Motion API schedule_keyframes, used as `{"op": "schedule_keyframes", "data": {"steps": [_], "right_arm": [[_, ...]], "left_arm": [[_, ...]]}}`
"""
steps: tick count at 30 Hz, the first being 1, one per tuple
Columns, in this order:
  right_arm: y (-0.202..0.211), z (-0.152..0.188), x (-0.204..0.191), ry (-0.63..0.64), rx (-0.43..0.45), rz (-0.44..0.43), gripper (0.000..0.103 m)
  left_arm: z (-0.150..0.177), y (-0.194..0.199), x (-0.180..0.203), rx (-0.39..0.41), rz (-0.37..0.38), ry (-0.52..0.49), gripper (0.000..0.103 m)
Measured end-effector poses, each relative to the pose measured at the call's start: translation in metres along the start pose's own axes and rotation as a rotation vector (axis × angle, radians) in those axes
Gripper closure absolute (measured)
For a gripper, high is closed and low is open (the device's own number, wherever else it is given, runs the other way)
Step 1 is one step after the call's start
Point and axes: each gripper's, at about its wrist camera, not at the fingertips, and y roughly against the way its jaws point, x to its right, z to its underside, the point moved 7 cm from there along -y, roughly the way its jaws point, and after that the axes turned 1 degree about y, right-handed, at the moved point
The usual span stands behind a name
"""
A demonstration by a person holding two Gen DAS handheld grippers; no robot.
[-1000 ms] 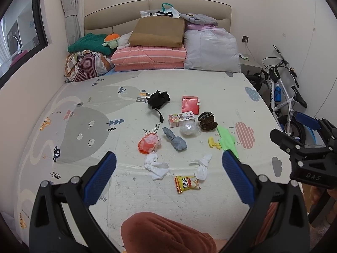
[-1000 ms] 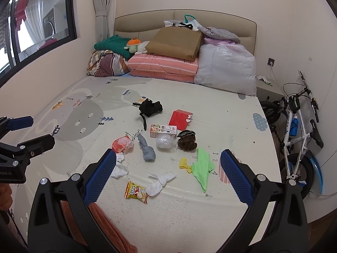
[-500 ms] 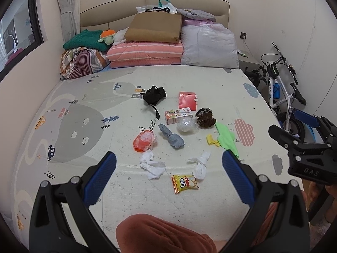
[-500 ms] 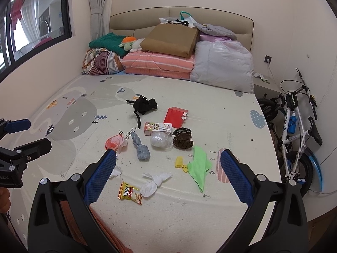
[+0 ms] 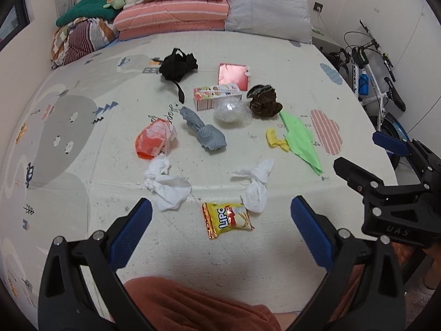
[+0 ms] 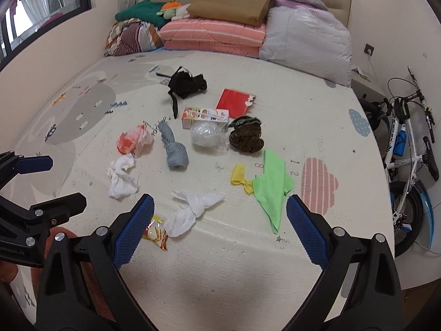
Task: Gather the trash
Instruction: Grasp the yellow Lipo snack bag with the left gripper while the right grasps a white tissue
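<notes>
- The play mat (image 5: 82, 143), pale with grey hills, small cars and a striped cloud, carries all the litter in a loose cluster near its middle.
- The left gripper (image 5: 220, 231) hangs over the mat's near edge with its blue pads spread wide and nothing between them; the right gripper (image 6: 219, 220) is likewise wide apart and empty.
- A lime-green cloth (image 5: 301, 139) lies flat and pointed at the cluster's right side, with a knotted yellow scrap (image 5: 275, 138) touching its left edge.
- A crumpled white tissue (image 5: 168, 186) sits left of centre; a twisted white tissue (image 5: 256, 184) sits right of it.
- The yellow snack wrapper (image 5: 227, 219), lettered in red, lies flat between the left gripper's pads, just beside the twisted tissue.
- Farther back: an orange-and-white bag (image 5: 154, 139), a grey knotted rag (image 5: 205, 132), a clear ball that is possibly bubble wrap (image 5: 228, 109), a brown wad (image 5: 263, 102), a small carton (image 5: 216, 96), a red packet (image 5: 233, 73) and a black strap bundle (image 5: 177, 66).
</notes>
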Motion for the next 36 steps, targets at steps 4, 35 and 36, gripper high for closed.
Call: {"op": "schedule_keyframes", "data": {"steps": [4, 35, 36], "right_arm": [[-0.049, 0.017, -0.008, 0.023, -0.073, -0.034, 0.014], [-0.175, 0.057, -0.027, 0.145, -0.289, -0.199, 0.083], [-0.171, 0.055, -0.024, 0.143, -0.28, -0.192, 0.083]], "left_arm": [[0.017, -0.04, -0.005, -0.076, 0.002, 0.014, 0.003], [0.077, -0.144, 0.013, -0.256, 0.123, -0.051, 0.051], [0.074, -0.142, 0.017, -0.249, 0.128, -0.054, 0.058]]}}
